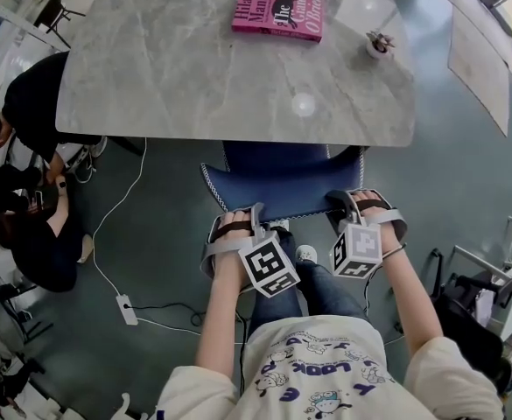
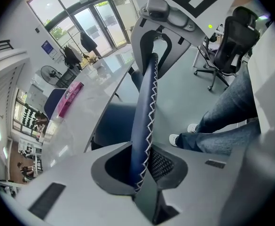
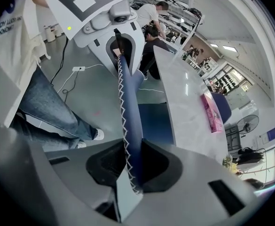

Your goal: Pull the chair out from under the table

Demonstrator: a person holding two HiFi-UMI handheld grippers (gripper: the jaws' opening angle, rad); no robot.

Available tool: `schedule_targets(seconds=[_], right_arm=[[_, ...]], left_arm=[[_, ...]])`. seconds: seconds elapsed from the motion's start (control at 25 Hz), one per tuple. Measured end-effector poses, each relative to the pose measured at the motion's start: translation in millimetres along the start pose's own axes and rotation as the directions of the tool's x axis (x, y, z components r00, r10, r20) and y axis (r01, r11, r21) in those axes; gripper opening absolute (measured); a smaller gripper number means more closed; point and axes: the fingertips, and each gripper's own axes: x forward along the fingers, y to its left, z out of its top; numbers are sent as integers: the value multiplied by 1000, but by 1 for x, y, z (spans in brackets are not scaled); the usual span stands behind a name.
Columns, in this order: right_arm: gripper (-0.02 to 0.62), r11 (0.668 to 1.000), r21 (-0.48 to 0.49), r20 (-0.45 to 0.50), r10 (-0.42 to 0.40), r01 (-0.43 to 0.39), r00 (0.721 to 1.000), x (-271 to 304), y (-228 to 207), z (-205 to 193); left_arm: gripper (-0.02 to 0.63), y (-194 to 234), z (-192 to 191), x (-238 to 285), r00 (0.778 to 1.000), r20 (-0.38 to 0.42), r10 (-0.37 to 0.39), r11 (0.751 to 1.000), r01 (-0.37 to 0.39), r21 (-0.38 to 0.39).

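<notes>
A blue chair (image 1: 282,191) with white zigzag stitching stands tucked in, its seat (image 1: 273,157) partly under the grey marble table (image 1: 194,86). In the head view my left gripper (image 1: 238,219) pinches the left part of the backrest's top edge. My right gripper (image 1: 359,202) pinches the right part. In the left gripper view the stitched backrest edge (image 2: 144,112) runs straight up between the jaws of the left gripper (image 2: 139,167), pads pressed on it. In the right gripper view the same edge (image 3: 128,121) sits clamped in the right gripper (image 3: 130,167).
A pink book (image 1: 277,13) and a small potted plant (image 1: 379,44) sit on the table. My legs and shoes (image 1: 306,254) stand just behind the chair. A white power strip (image 1: 126,309) with its cable lies on the floor at left. People (image 1: 28,208) sit at far left; an office chair (image 1: 474,322) is at right.
</notes>
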Motion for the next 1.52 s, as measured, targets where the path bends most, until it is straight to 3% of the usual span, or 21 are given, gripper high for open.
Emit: schedule_targets(seconds=[0.4,1.52], right_arm=[[83,1000,-9,2,13,-13,1000,-22,40,1],[80,996,-69,34,54,-52,998,-98,219,-24]], left_arm=[[84,-37,-8,-23,1000,-10,0,1000,-1,-1],[91,-223,-28,-96,998,-58,-1,995,-5,-100]])
